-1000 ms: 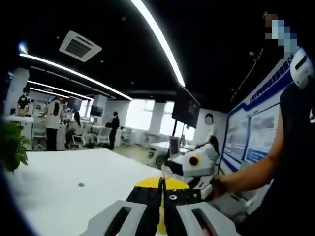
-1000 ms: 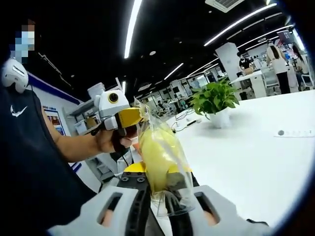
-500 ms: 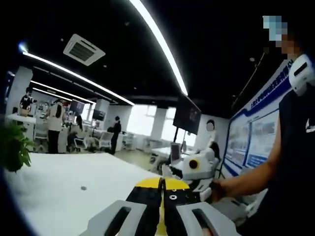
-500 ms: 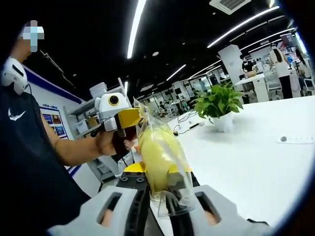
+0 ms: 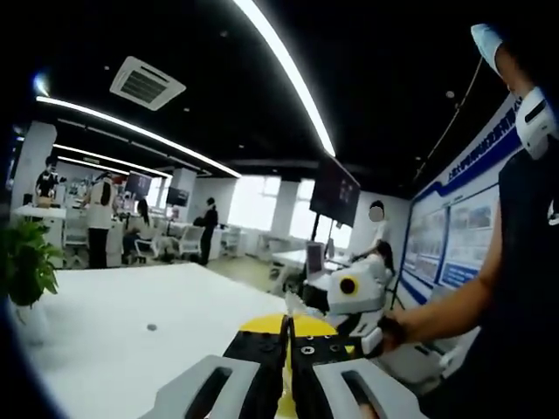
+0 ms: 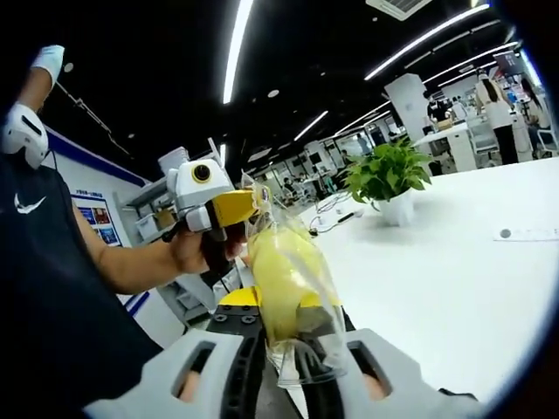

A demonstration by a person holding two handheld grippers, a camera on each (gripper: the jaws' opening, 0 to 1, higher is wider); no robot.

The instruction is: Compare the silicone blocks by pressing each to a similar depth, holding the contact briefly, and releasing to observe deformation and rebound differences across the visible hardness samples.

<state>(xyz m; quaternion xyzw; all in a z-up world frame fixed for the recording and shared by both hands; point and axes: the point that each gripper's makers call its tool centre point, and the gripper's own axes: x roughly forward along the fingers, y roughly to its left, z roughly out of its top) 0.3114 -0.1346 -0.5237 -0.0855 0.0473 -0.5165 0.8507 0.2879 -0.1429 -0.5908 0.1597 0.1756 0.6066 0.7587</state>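
Right gripper [image 6: 281,345]: jaws drawn in tight on a yellow silicone block [image 6: 281,284] inside a clear plastic bag [image 6: 301,353]. We see the block standing up out of the jaws, held in the air above the white desk [image 6: 445,271], not touching it.

Left gripper [image 6: 234,208] comes in from the left of the right gripper view, held by the person's hand [image 6: 194,249]; its yellow tip sits at the top edge of the bag, and we read it as pinching that edge.

Left gripper view: left gripper [image 5: 288,336] jaws are together with just a thin yellow sliver between them; we can't make out what the sliver is. The right gripper [image 5: 354,297] shows beyond the tips, in the person's hand [image 5: 390,330].

Background: potted plant [image 6: 386,179] on the desk, a small round mark [image 5: 152,327] on the desk surface [image 5: 131,323], long ceiling light strips [image 5: 284,74], people standing at far workstations [image 5: 100,227].
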